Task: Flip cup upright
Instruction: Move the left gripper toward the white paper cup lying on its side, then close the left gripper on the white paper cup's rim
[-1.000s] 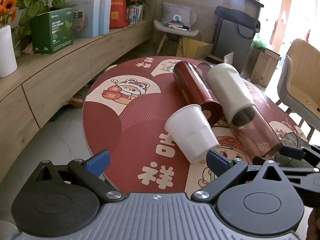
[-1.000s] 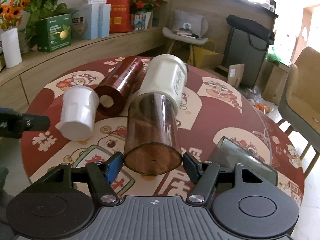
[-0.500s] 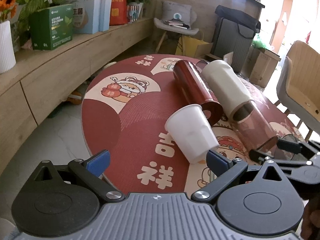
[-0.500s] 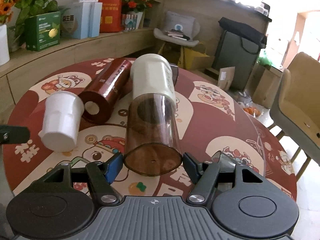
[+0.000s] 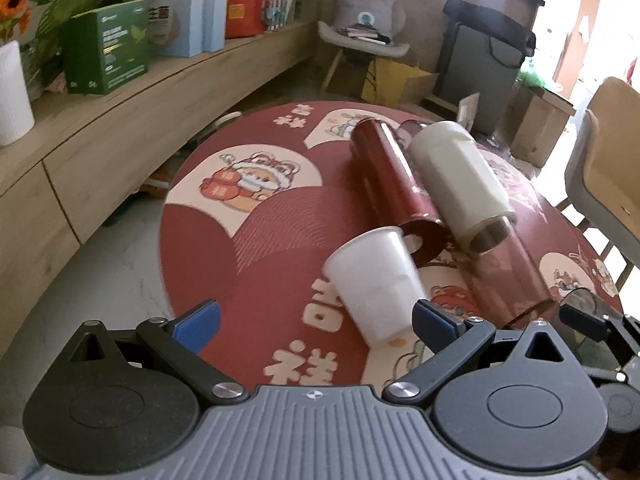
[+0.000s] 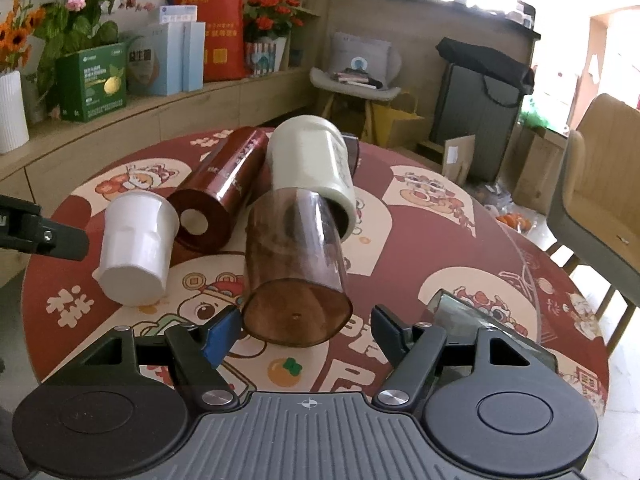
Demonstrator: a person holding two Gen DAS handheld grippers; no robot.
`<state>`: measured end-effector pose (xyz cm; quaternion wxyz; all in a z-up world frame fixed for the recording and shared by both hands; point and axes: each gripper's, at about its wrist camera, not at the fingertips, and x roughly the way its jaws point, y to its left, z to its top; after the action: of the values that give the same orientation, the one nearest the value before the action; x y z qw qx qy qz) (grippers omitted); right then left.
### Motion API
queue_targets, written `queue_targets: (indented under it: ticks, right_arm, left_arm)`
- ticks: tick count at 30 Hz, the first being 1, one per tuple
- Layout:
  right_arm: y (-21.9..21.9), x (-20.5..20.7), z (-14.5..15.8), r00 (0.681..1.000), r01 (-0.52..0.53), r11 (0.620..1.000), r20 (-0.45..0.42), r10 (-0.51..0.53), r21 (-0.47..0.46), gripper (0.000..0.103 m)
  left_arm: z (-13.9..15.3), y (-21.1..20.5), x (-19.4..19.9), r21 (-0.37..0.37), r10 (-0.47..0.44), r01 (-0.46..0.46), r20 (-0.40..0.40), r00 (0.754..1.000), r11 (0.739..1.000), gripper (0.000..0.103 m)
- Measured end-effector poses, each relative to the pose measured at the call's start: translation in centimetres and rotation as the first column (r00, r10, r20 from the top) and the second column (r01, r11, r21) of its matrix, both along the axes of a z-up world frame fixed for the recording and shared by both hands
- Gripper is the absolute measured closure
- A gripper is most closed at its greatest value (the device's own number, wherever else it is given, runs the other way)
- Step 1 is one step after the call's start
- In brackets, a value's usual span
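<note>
Cup [image 6: 296, 268] on its side, base between wide-spread fingers of right hand-held gripper [image 6: 306, 330], untouched.

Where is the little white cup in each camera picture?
Left wrist: the white cup lies on its side right of centre, its base by the left gripper's right finger.
Right wrist: the white cup lies at the left, base toward the camera.
Shared landmark: the dark red tube, whose open end sits beside the cup's rim.

4 cups [image 6: 134, 250] on table [image 6: 460, 248] — 1 white, 1 red, 1 cream, 1 brown
</note>
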<state>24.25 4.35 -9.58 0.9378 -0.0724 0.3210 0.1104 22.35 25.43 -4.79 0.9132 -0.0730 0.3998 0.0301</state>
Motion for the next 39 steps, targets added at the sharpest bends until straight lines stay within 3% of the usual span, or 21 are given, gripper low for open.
queue_targets:
  ticks: [8, 11, 19, 30, 34, 37, 38, 39]
  right_arm:
    - [-0.9, -1.9, 2.0, 0.997, -0.051, 0.998, 0.060, 0.049, 0.040, 0.024]
    - [-1.3, -2.1, 2.2, 0.996, -0.059, 0.997, 0.069, 0.055, 0.049, 0.024]
    - [-2.2, -2.2, 2.8, 0.996, -0.056, 0.994, 0.074, 0.049, 0.091, 0.024]
    - [-2.5, -2.2, 2.7, 0.997, -0.051, 0.994, 0.069, 0.045, 0.099, 0.024]
    - [-2.1, -2.1, 2.2, 0.997, -0.055, 0.994, 0.057, 0.050, 0.091, 0.024]
    - [-1.8, -2.1, 2.1, 0.997, -0.059, 0.995, 0.054, 0.055, 0.085, 0.024]
    - [-1.8, -2.1, 2.0, 0.997, -0.059, 0.995, 0.054, 0.054, 0.084, 0.024]
    - [-1.7, -2.1, 2.1, 0.997, -0.059, 0.995, 0.054, 0.054, 0.084, 0.024]
  left_arm:
    - [0.7, -1.0, 2.0, -0.036, 0.012, -0.012, -0.011, 1.000, 0.999, 0.002]
    - [0.3, -1.3, 2.7, -0.045, 0.019, -0.020, -0.035, 0.999, 0.999, 0.007]
    - [-0.6, -1.8, 4.6, -0.128, 0.031, -0.042, -0.083, 0.996, 0.991, 0.008]
    - [-2.1, -0.8, 6.1, -0.132, 0.077, -0.093, -0.128, 0.989, 0.987, 0.010]
    - [-2.8, -0.1, 6.4, -0.168, 0.089, -0.113, -0.144, 0.986, 0.979, 0.011]
    - [-3.1, 0.0, 6.4, -0.196, 0.071, -0.097, -0.133, 0.989, 0.976, 0.019]
    - [-3.1, -0.1, 6.4, -0.211, 0.057, -0.084, -0.129, 0.990, 0.974, 0.033]
    - [-3.1, -0.3, 6.5, -0.220, 0.040, -0.068, -0.129, 0.991, 0.973, 0.040]
